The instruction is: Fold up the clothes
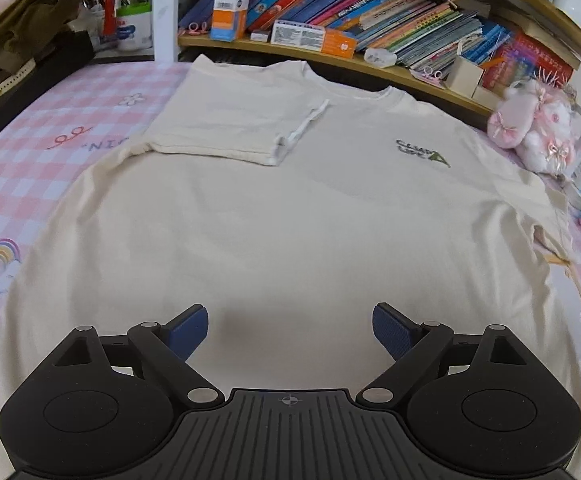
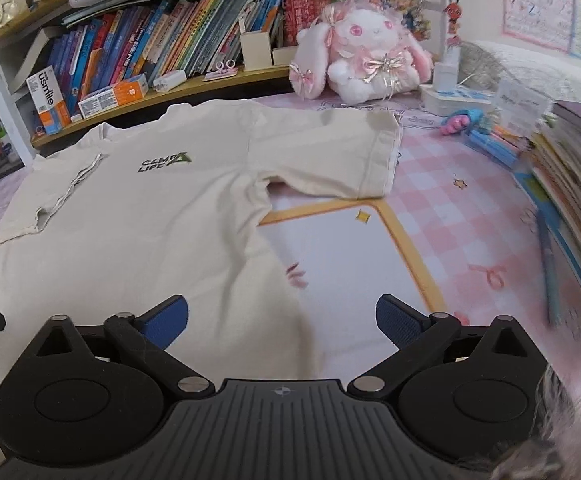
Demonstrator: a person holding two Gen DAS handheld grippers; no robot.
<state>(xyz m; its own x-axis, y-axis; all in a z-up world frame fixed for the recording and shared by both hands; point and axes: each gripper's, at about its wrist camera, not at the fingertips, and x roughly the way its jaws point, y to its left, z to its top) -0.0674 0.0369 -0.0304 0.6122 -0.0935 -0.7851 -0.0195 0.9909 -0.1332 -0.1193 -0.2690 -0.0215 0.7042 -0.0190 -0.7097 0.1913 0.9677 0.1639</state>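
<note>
- The T-shirt (image 1: 274, 216) lies flat, front side up, on a surface with a pink checked cover (image 1: 22, 152); I take the T-shirt as the landmark for all places below.
- The left claw (image 1: 290, 330) hangs above the lower part of the T-shirt, its two blue pads spread wide with nothing between them, so it is released.
- The right claw (image 2: 282, 320) is also released and empty; it stands over the right side edge of the T-shirt (image 2: 130, 240), half above cloth and half above the cover.
- Only the left wrist view shows the left sleeve (image 1: 226, 120) well: it is folded inward onto the chest, and its hem lies across the cloth.
- Only the right wrist view shows the right sleeve (image 2: 342, 152) well: it is spread flat outward on the cover, not folded.
- The green logo (image 2: 164, 162) on the chest reads clearly in the right wrist view; in the left wrist view it is blurred.
- Behind the collar stands a wooden shelf (image 1: 290, 50) full of leaning books (image 1: 370, 4), with small boxes in front of them.
- A cup (image 1: 134, 26) beyond the folded sleeve holds pens.
- A pink plush rabbit (image 2: 366, 52) sits beyond the right sleeve, apart from it.
- A pile of books (image 2: 570, 184) lies well to the right of the T-shirt.
- Between the right side edge and this pile the cover is open.
</note>
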